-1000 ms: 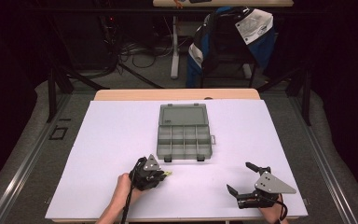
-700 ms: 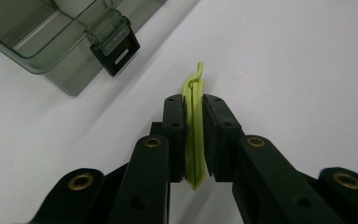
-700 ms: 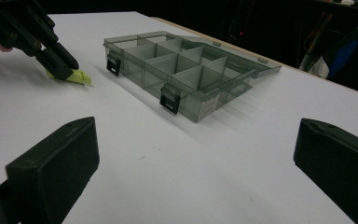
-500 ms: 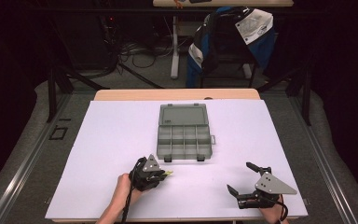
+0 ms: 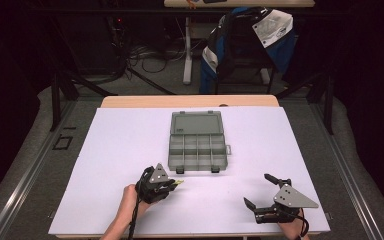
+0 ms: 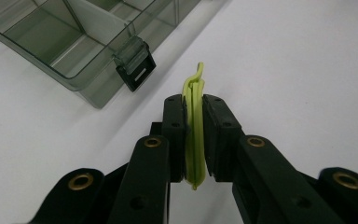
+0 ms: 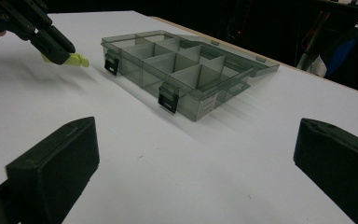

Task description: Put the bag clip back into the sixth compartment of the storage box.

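Two grippers: the left gripper (image 6: 194,140) clamped a thin yellow-green plastic clip (image 6: 194,126) beside the smoky translucent compartment box (image 5: 198,140); the right gripper (image 5: 261,196) gaped empty.

A white sheet (image 5: 130,150) covers the surface, whose wooden edge (image 5: 190,101) shows along the far side. Beyond it, on the grey floor (image 5: 155,85), stands a chair draped with a blue and white jacket (image 5: 250,35). Dark cables (image 5: 135,55) lie tangled near a white post (image 5: 187,50).
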Tool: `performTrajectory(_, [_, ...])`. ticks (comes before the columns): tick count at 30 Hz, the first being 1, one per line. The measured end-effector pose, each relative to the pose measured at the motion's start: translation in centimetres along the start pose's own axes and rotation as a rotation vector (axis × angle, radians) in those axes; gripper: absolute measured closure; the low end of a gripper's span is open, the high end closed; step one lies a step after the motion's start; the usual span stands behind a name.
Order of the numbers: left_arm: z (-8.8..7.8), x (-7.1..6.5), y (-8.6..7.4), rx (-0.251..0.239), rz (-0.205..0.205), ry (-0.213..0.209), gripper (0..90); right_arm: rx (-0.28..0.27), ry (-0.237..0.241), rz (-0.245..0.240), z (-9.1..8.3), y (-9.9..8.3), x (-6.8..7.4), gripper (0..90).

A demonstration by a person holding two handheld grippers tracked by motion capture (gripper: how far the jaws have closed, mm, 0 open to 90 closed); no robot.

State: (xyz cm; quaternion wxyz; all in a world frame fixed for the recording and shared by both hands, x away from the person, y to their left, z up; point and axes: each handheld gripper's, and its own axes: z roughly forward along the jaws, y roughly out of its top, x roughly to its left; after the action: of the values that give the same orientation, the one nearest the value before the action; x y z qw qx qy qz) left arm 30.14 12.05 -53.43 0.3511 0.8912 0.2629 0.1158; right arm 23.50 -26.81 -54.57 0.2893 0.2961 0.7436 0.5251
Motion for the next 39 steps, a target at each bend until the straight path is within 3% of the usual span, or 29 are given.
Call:
performTrajectory(7, [-0.4,0.3,0.2,-0.017,-0.011,0.003,80.1,0.008,0.003,0.001,0.3,0.0,0.0,0.0])
performTrajectory(24, [-0.7,0.1,0.6,-0.027,0.005,0.017,80.1,0.014,0.009,0.000,0.3,0.0,0.2,0.0])
performTrajectory(39, [-0.7,-0.1,2.0,-0.036,0.023,0.014,80.1,-0.003,0.022,-0.004,0.5,0.2,0.2,0.0])
